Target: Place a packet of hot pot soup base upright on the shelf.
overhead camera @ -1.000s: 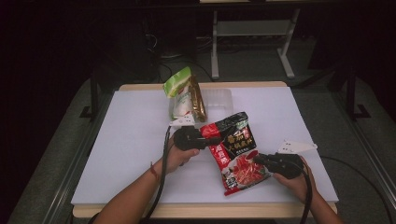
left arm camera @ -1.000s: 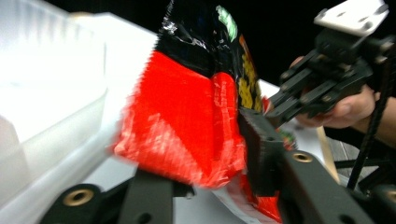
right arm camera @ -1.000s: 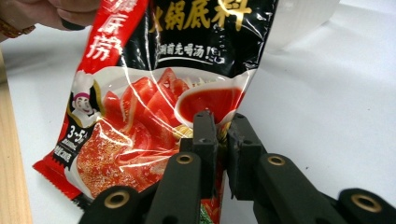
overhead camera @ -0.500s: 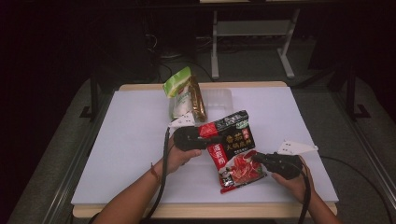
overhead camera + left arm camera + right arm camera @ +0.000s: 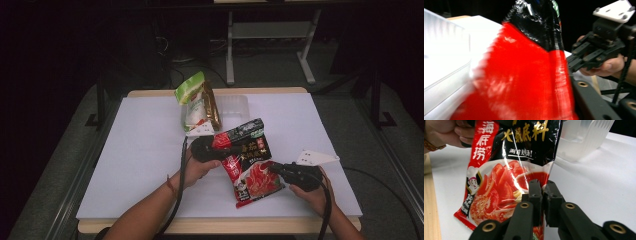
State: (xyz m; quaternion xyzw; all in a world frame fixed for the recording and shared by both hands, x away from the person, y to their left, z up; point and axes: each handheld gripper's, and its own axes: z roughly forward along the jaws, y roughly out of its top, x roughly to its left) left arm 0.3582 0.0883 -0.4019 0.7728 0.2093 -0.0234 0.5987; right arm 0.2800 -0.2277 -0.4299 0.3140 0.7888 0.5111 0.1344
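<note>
A red and black sauce packet (image 5: 529, 75) stands close before the lens, blurred, its black glossy top crinkled. To its left lies a clear plastic container (image 5: 444, 65) on the white table sheet (image 5: 484, 27). At right, farther off, a hand (image 5: 610, 67) holds the right gripper (image 5: 571, 65), its jaws drawn together at the packet's edge, a grey plate (image 5: 615, 11) on top. One black jaw of the left gripper rises at lower right beside the packet.
</note>
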